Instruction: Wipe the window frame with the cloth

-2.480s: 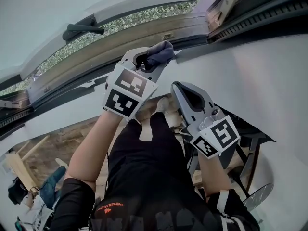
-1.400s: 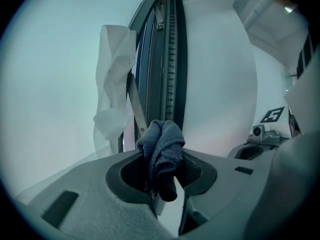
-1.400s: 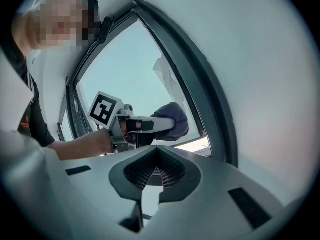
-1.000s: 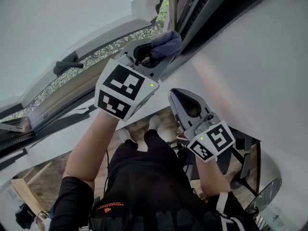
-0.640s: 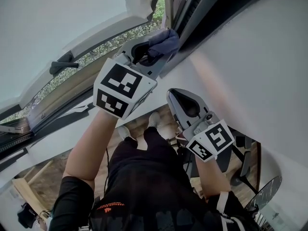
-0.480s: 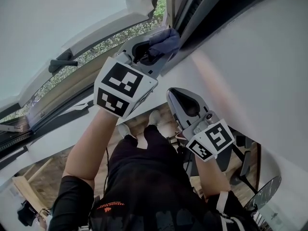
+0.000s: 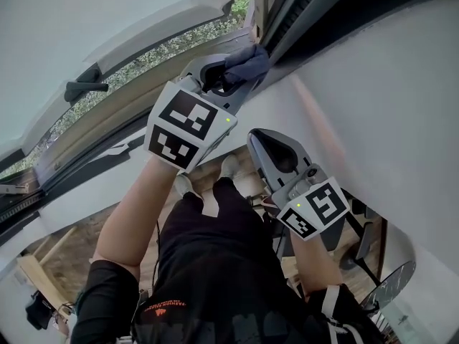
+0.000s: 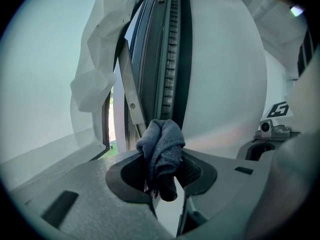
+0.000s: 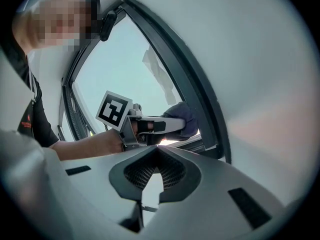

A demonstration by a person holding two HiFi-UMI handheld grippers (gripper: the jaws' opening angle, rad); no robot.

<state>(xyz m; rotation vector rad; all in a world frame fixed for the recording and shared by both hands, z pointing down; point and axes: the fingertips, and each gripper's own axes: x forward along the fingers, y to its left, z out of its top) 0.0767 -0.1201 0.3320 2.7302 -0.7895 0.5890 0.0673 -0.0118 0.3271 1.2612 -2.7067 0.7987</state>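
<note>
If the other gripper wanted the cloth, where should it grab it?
Probably the bunched end of the cloth poking out past the left hand-held gripper, coming from the right: that lump is free, while the middle is clamped between the jaws.

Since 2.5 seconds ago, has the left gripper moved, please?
Yes: the left gripper has slid the cloth right along the window frame, away from the handle, into the corner.
</note>
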